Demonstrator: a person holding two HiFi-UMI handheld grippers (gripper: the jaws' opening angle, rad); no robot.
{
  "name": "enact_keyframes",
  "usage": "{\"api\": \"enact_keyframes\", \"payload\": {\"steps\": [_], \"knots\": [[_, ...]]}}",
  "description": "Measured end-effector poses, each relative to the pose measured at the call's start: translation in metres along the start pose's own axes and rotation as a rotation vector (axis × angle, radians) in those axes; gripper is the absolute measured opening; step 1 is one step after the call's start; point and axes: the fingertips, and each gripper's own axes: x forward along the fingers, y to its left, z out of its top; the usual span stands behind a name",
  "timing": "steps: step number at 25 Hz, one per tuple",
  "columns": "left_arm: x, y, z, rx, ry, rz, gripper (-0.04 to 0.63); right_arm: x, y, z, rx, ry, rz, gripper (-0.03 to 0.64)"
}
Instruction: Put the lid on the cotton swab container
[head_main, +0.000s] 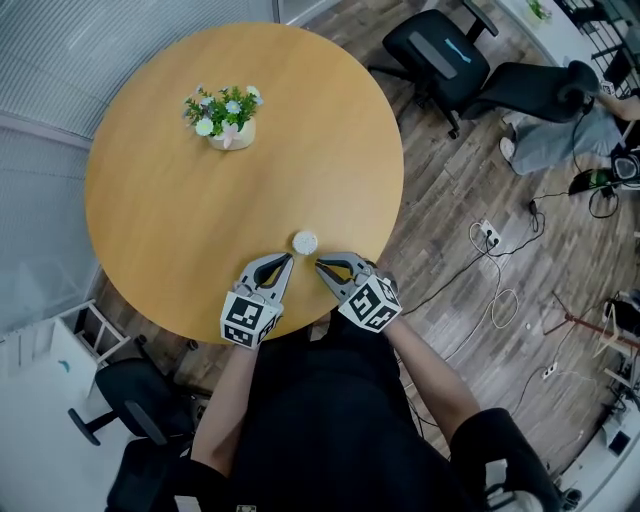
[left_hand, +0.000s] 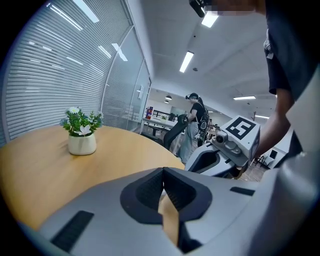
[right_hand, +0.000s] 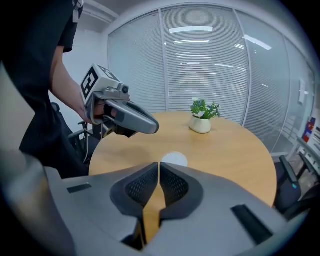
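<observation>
A small white round container (head_main: 305, 242) sits on the round wooden surface (head_main: 170, 200), close to the person's edge. It lies just ahead of both grippers, between their tips. The left gripper (head_main: 288, 258) and the right gripper (head_main: 320, 265) are each clenched and empty, and about equally near it. Whether the lid is already on is too small to tell.

Overhead plus two low views, shared table (head_main: 170, 220)
</observation>
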Motion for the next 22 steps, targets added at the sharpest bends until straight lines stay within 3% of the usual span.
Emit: {"api": "enact_keyframes", "payload": {"steps": [11,22], "knots": [[-0.029,-0.031,-0.006,0.017,-0.009,-0.027,0.006,-0.029,0.022,0.009,0.088,-0.022,-0.062,0.007],[-0.056,-0.058,-0.018,0.029,-0.023,-0.060,0.006,-0.055,0.038,0.019,0.069,-0.040,-0.142,0.008]]}}
